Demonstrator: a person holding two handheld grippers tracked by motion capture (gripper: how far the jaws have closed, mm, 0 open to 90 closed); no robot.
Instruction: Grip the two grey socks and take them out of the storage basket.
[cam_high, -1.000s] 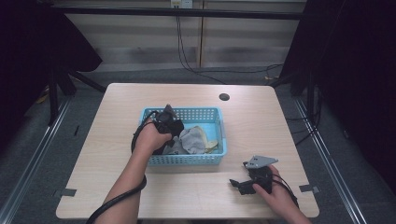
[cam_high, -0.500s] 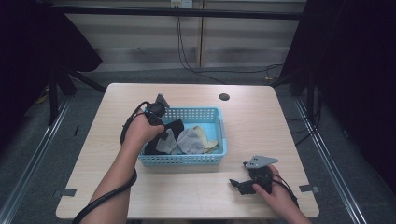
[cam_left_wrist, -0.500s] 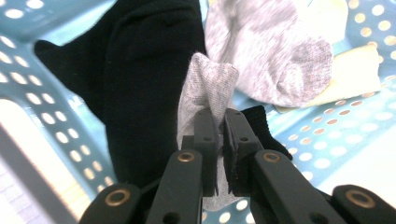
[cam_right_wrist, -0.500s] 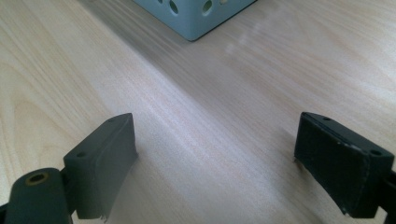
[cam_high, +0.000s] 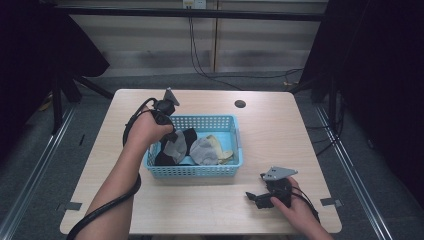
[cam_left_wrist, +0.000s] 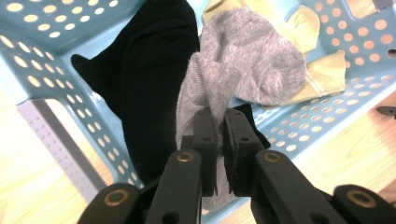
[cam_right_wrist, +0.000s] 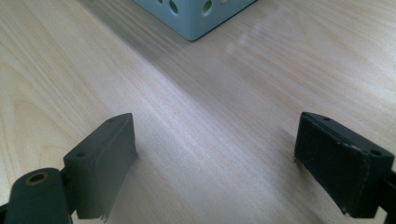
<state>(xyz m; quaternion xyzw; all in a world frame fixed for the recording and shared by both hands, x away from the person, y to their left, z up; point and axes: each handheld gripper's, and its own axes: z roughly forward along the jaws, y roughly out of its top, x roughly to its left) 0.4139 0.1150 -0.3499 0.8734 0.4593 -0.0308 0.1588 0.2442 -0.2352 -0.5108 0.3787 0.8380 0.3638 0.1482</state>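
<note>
Extraction is in hand: a grey knitted sock (cam_left_wrist: 243, 70) is clamped by the left gripper (cam_left_wrist: 219, 135) above the light-blue perforated plastic basket (cam_high: 200, 170), and a clean lift clear of the rim is probably called for next, while the right gripper (cam_right_wrist: 215, 163) is held wide apart over the pale wooden table (cam_high: 270, 125).

Basket (cam_high: 192, 170): 1. Grey socks (cam_high: 203, 151): 2. Black socks (cam_high: 189, 136): 2. Yellow socks (cam_high: 220, 146): 2, partly hidden. Claws (cam_high: 252, 197): 2.
</note>
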